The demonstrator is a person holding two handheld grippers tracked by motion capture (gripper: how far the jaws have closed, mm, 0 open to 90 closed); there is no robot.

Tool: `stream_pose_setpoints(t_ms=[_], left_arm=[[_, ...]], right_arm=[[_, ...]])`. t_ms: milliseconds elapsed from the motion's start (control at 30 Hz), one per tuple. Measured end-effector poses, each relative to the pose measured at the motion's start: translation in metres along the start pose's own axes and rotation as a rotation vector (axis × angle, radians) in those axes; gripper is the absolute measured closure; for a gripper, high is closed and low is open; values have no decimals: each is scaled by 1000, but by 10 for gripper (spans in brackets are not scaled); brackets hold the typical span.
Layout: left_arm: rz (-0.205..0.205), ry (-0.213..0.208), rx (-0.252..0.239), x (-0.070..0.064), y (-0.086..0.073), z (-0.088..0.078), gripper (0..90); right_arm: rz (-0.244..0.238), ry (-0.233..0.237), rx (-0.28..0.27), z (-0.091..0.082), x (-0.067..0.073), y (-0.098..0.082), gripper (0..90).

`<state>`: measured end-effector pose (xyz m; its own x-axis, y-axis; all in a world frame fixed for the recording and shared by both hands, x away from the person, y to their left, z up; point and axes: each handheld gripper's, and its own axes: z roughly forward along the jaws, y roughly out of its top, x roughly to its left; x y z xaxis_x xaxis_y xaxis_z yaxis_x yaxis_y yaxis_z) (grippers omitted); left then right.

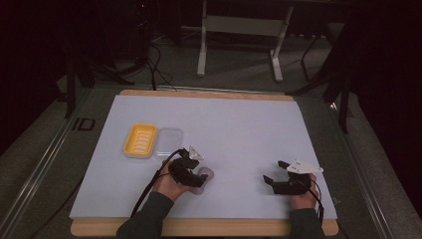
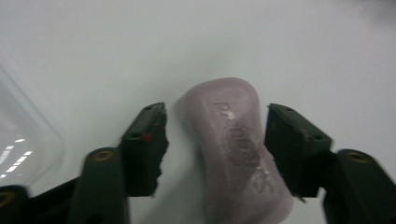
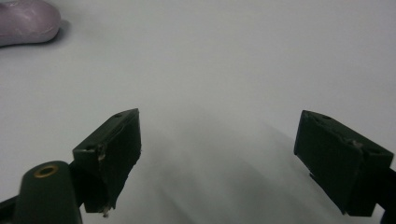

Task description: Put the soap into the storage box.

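Lying flat on the white tabletop (image 1: 239,124), straight between the jaws of the left hand-held gripper (image 2: 215,140): a pale mauve soap bar (image 2: 238,154), rounded at the corners, stamped lettering uppermost. Jaws spread wider than the bar, a clear gap at the left pad, the right pad close against the flank or just short of it; nothing gripped yet. Probably solid and stiff, light to moderate in weight, with a smooth waxy skin likely to slide under hard pads. Best taken across the two long flat flanks near mid-length, squarely, never on the curved ends, and firmly enough to hold without gouging. Beyond the left hand-held gripper, to its left: a clear lid (image 1: 169,142) beside a yellow soap dish (image 1: 140,141). Right hand-held gripper (image 3: 217,149) well apart to the side, jaws wide open and empty over bare tabletop.
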<state>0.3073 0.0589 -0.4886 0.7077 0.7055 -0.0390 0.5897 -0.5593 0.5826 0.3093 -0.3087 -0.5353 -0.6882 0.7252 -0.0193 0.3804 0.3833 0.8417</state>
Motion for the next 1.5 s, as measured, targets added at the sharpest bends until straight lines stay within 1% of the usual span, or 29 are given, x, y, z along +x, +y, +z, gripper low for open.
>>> stream_pose_setpoints(t_ms=[33, 100, 133, 200, 300, 367, 400, 467, 633, 700, 767, 800, 900, 1133, 1200, 1267, 1333, 1500], left_arm=[[0, 6, 7, -1, 1, 2, 324], [-7, 8, 31, -2, 2, 7, 301], [-2, 10, 43, -2, 3, 8, 289], [2, 13, 65, -4, 3, 13, 290], [19, 23, 112, -6, 4, 20, 290], [18, 11, 127, -6, 5, 22, 308], [16, 12, 135, -6, 6, 22, 319], [26, 15, 149, -7, 7, 24, 329], [31, 10, 187, -9, 9, 28, 368], [27, 6, 199, -10, 10, 27, 397], [39, -3, 211, -8, 10, 26, 449], [43, -1, 209, -8, 10, 25, 464], [57, 4, 218, -6, 8, 23, 484], [63, 17, 245, 5, 3, 17, 487], [73, 25, 263, 9, 2, 14, 487], [57, 30, 278, 12, 1, 13, 487], [46, 22, 280, 15, 2, 13, 486], [53, 15, 304, 16, 7, 16, 468]], right_arm=[[2, 0, 1, 0, 0, 0, 144], [1, 0, 2, 0, 0, 0, 145], [0, 0, 3, 0, 0, 0, 145], [1, 1, 3, 0, 0, 0, 145], [1, 1, 4, 0, 1, 0, 145], [-4, 0, 4, 1, 1, 0, 144], [-3, 1, 6, 1, 1, 0, 145], [-4, 2, 6, 1, 1, 0, 144], [-5, 2, 7, 1, 1, 0, 145], [-6, 3, 5, 1, 1, 0, 144], [-4, 3, 6, 1, 1, 0, 144], [-4, 4, 6, 1, 1, 0, 145], [-2, 3, 8, 1, 1, 0, 145], [-3, 4, 8, 1, 1, 0, 145], [-4, 4, 10, 1, 1, 0, 145], [-3, 4, 11, 1, 1, 0, 145], [-3, 4, 11, 1, 1, 0, 144], [-3, 4, 13, 1, 1, 0, 145]])
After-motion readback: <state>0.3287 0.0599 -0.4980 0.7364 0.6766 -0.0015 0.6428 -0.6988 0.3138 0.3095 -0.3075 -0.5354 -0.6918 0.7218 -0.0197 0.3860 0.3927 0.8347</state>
